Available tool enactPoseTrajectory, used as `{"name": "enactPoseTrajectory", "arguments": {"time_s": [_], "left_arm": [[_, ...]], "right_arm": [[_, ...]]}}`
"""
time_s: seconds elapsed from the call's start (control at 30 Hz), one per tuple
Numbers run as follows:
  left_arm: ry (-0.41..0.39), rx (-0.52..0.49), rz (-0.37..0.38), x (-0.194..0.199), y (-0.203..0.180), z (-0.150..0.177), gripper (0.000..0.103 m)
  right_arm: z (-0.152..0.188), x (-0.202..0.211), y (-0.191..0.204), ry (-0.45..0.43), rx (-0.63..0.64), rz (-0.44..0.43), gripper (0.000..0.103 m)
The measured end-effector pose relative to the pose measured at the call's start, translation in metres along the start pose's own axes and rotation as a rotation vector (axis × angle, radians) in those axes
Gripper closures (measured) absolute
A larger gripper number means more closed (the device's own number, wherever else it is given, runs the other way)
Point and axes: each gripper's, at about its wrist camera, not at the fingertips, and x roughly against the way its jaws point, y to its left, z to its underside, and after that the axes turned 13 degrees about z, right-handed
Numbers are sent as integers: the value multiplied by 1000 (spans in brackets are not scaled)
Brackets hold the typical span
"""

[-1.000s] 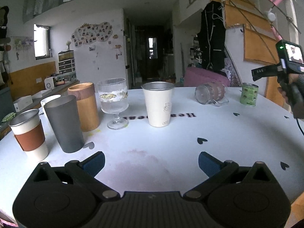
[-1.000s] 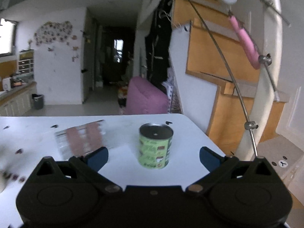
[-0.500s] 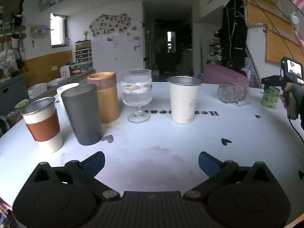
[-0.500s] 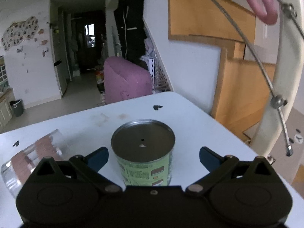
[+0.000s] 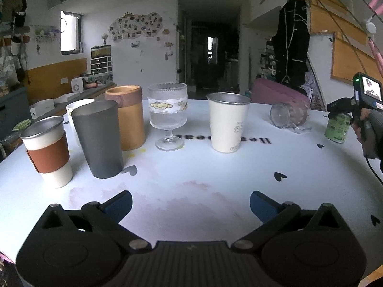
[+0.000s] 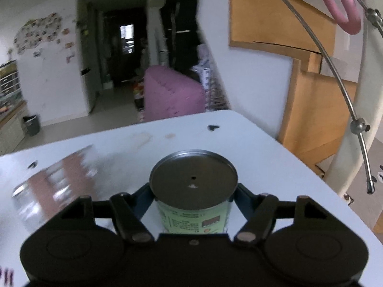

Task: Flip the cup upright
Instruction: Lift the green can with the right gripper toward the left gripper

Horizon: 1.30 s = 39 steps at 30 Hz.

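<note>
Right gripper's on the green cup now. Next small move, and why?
Probably lift it a little straight up before rotating. The right gripper has its blue pads against both sides of the green cup, which stands base-up on the table. Turning needs clearance, and the clear mug lies close on its left.

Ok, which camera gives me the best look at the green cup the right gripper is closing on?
Right wrist view: the green cup fills the centre, upside down with its metal base facing up, and the right gripper has its pads against both sides. The left wrist view shows it small at the far right edge, partly hidden by the gripper.
</note>
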Motion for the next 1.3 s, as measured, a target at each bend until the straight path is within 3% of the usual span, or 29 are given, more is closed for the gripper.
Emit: {"name": "enactPoseTrajectory", "arguments": {"time_s": [0.27, 0.73, 0.9, 1.23, 1.27, 1.3], "left_arm": [[-10, 0, 38, 11, -2, 6, 0], [-33, 14, 90, 31, -5, 1, 0], [-44, 9, 128, 29, -6, -10, 0], [34, -28, 326, 3, -34, -31, 0], [46, -34, 349, 0, -38, -33, 0], [57, -39, 366, -4, -41, -35, 0]], "right_arm": [[46, 95, -1, -80, 101, -135, 29], [156, 263, 11, -130, 255, -538, 29], [189, 297, 24, -151, 334, -649, 29], [198, 309, 25, -162, 323, -670, 29], [199, 309, 26, -162, 323, -670, 27], [199, 308, 25, -162, 325, -677, 18]]}}
